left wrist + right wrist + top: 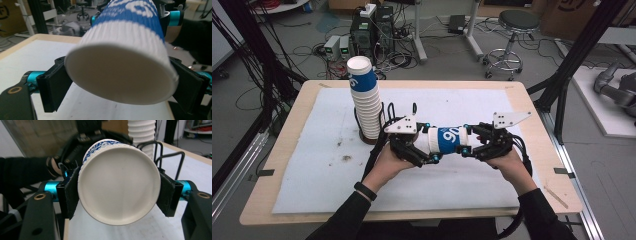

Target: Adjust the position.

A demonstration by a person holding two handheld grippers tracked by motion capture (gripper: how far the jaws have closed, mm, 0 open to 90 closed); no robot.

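Paper cup (448,140), one, blue-banded, held level between two grippers; left gripper (428,151) and right gripper (469,145) both clenched on it; one tall cup stack (366,97) upright behind

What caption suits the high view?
Two handheld grippers, left gripper and right gripper, hold a paper cup beside the cup stack.

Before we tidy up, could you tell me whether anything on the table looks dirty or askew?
Yes: brown specks stain the white mat left of the hands, and the tall stack of cups leans slightly to the left.
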